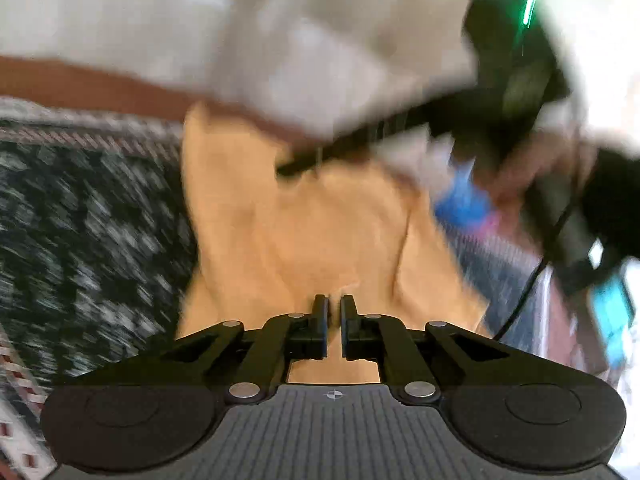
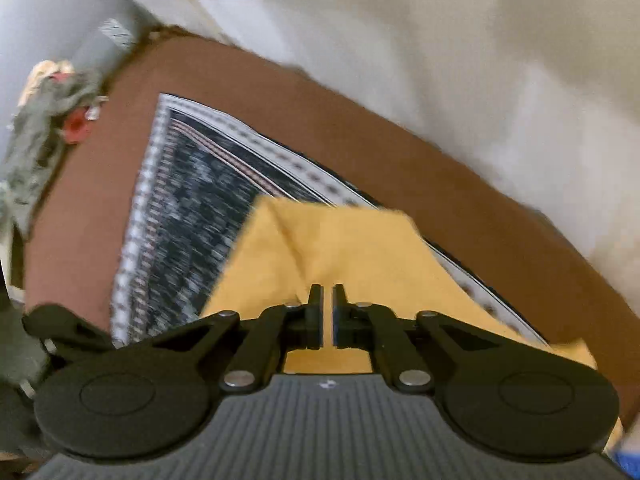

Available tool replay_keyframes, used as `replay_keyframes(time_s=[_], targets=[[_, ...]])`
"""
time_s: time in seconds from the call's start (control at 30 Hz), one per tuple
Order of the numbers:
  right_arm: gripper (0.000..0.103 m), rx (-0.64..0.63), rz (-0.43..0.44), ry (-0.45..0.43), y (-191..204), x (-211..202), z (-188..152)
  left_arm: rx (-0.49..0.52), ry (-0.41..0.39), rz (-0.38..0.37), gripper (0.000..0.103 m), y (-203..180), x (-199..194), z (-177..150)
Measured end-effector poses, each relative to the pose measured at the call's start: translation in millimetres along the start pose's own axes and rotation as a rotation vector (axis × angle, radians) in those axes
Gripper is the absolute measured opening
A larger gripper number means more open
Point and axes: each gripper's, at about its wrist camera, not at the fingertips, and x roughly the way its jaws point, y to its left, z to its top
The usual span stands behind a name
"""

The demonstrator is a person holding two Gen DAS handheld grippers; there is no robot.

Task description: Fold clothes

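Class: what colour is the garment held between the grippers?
Yellow-orange garment, plain; clearest in the right wrist view.

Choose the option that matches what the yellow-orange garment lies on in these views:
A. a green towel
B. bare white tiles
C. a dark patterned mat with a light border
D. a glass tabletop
C: in the right wrist view the yellow-orange garment spreads over a dark patterned mat with a light border, which rests on a brown surface.
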Motion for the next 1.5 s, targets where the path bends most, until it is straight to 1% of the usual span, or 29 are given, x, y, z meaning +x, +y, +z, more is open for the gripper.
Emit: replay_keyframes(time_s=[0.03, 0.07, 0.13, 0.17, 0.2, 0.23, 0.3, 0.33, 0.4, 0.47, 0.53, 0.63, 0.73, 0.83, 0.93, 1.0, 1.07, 1.13, 1.17, 1.2, 1.23, 1.27, 1.3, 1.37, 1.47, 1.5], targets=[[0.011, 0.006, -0.007, -0.004, -1, -2, -3, 0.017, 0.036, 0.012, 0.026, -2, 10, -2], [0.013, 0.009, -0.009, -0.013, -1, -4, -4, 0.01, 0.037, 0.01, 0.027, -1, 9, -4], [0.024, 0.013, -0.014, -0.025, -1, -7, -8, -0.034, 0.0, -0.012, 0.031, 4, -7, -3], [0.027, 0.013, -0.016, -0.027, -1, -6, -10, -0.063, -0.027, -0.023, 0.038, 8, -18, -1], [0.032, 0.013, -0.018, -0.029, -1, -5, -12, -0.095, -0.062, -0.034, 0.046, 14, -31, 1], [0.034, 0.014, -0.02, -0.031, -2, -4, -15, -0.117, -0.095, -0.037, 0.049, 20, -41, 5], [0.036, 0.014, -0.024, -0.036, -2, -3, -19, -0.142, -0.142, -0.01, 0.049, 35, -52, 16], [0.037, 0.014, -0.026, -0.038, -3, -2, -21, -0.16, -0.154, 0.008, 0.049, 44, -52, 23], [0.037, 0.018, -0.013, -0.036, -2, 0, -25, -0.202, -0.167, 0.046, 0.05, 65, -47, 40], [0.037, 0.023, 0.001, -0.033, -2, 2, -29, -0.249, -0.155, 0.053, 0.05, 82, -35, 55], [0.042, 0.022, 0.007, -0.03, -1, 3, -32, -0.289, -0.127, 0.015, 0.05, 94, -22, 67], [0.043, 0.025, -0.015, -0.029, -1, 3, -38, -0.282, -0.113, -0.03, 0.05, 97, -10, 75], [0.043, 0.082, -0.031, -0.059, -9, -5, -50, -0.286, -0.139, -0.094, 0.053, 92, -8, 83], [0.044, 0.138, -0.017, -0.084, -14, -12, -64, -0.306, -0.167, -0.146, 0.055, 91, -14, 81], [0.044, 0.162, -0.007, -0.101, -13, -16, -74, -0.3, -0.171, -0.156, 0.057, 89, -16, 81], [0.044, 0.177, 0.005, -0.117, -12, -17, -78, -0.294, -0.156, -0.13, 0.057, 87, -12, 82], [0.044, 0.198, 0.013, -0.126, -13, -16, -81, -0.307, -0.147, -0.118, 0.057, 86, -5, 83], [0.044, 0.226, 0.017, -0.132, -12, -15, -85, -0.319, -0.148, -0.105, 0.055, 87, -1, 84], [0.044, 0.244, 0.019, -0.139, -11, -15, -88, -0.322, -0.156, -0.094, 0.046, 87, -2, 84], [0.044, 0.262, 0.021, -0.147, -11, -16, -92, -0.325, -0.165, -0.083, 0.023, 87, -2, 85], [0.044, 0.281, 0.024, -0.155, -10, -17, -95, -0.329, -0.173, -0.072, 0.012, 88, -2, 85], [0.044, 0.304, 0.027, -0.161, -9, -16, -100, -0.332, -0.181, -0.061, 0.009, 88, -3, 85], [0.044, 0.329, 0.03, -0.166, -8, -16, -104, -0.335, -0.189, -0.05, 0.003, 88, -3, 86], [0.047, 0.369, 0.053, -0.161, -4, -12, -113, -0.342, -0.206, -0.028, 0.001, 89, -4, 86], [0.047, 0.373, 0.053, -0.171, 6, -4, -121, -0.351, -0.23, 0.005, 0.001, 90, -6, 87], [0.042, 0.374, 0.052, -0.18, 8, -3, -121, -0.343, -0.228, 0.022, 0.001, 91, -4, 88]])
